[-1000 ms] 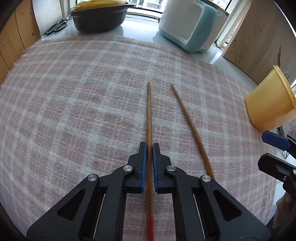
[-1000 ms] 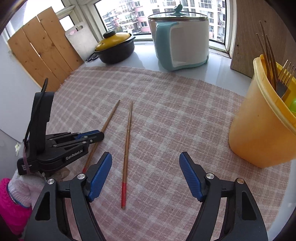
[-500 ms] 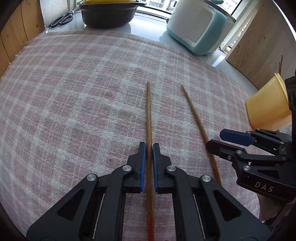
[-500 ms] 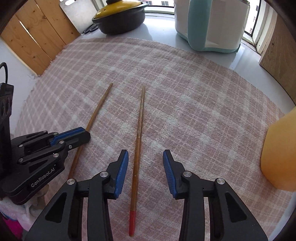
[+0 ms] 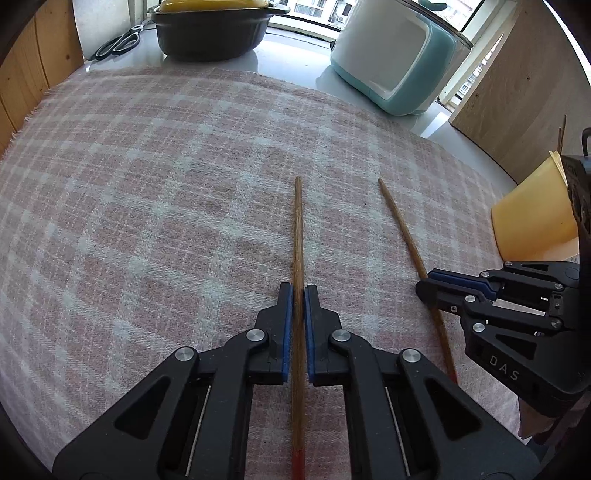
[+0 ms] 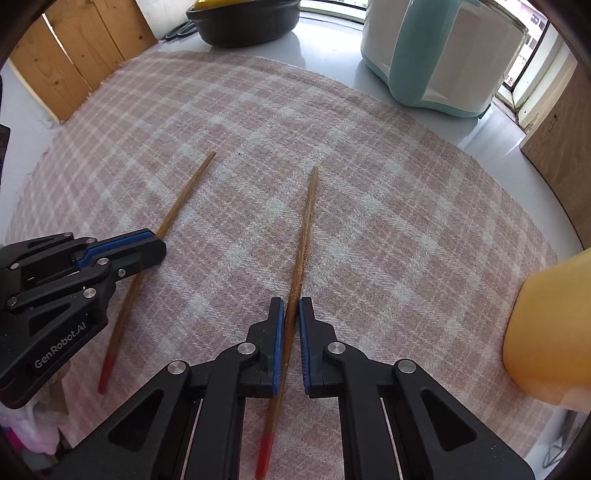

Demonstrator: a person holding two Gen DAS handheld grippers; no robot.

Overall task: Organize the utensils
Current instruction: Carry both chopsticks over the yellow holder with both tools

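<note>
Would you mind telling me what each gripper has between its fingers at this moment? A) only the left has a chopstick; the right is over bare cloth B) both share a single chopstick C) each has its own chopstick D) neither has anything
C: the left gripper is shut on the left chopstick, and the right gripper has closed around the right chopstick, both lying apart on the checked cloth.

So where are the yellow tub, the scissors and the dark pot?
yellow tub [image 6: 546, 325], right wrist view, its side wall.
scissors [image 5: 118, 44], left wrist view, the handles.
dark pot [image 5: 210, 33], left wrist view, its front wall.
</note>
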